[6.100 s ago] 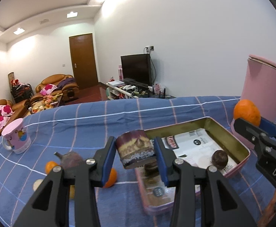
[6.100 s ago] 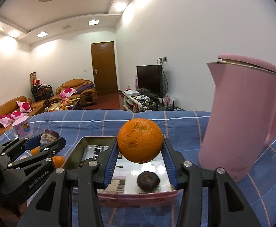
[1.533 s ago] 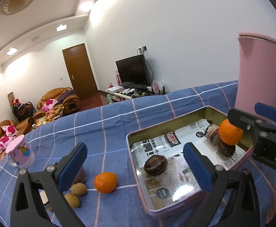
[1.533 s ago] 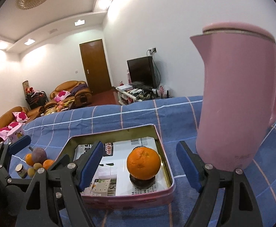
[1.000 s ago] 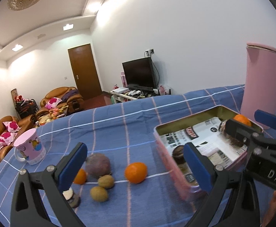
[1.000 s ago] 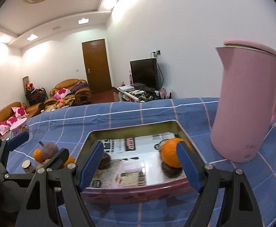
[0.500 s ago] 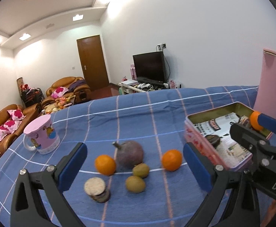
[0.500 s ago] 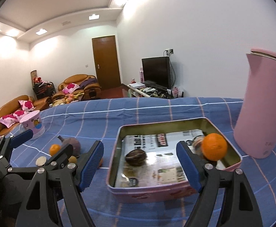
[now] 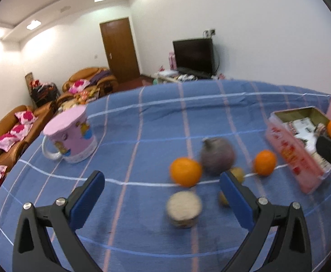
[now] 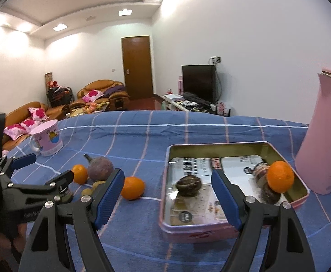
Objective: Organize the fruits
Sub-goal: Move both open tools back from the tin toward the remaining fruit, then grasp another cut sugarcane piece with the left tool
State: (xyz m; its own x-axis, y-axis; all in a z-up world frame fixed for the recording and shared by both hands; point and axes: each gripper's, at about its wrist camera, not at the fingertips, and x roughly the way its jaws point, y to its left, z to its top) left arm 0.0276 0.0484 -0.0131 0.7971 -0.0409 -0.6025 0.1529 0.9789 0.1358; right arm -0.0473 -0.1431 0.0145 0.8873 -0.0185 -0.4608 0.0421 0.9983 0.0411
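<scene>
Both jaws spread wide, nothing held: left gripper [image 9: 162, 200], right gripper [image 10: 166, 196]. Pink kettle [image 10: 324, 140] just beside tin [image 10: 213, 146]; pink mug [image 9: 71, 136] well apart from loose oranges [image 9: 185, 171].

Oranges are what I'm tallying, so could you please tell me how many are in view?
3. One orange in the tin sits in the pink tin; one orange near the tin and one orange by the purple fruit lie on the cloth. Others may be hidden.
</scene>
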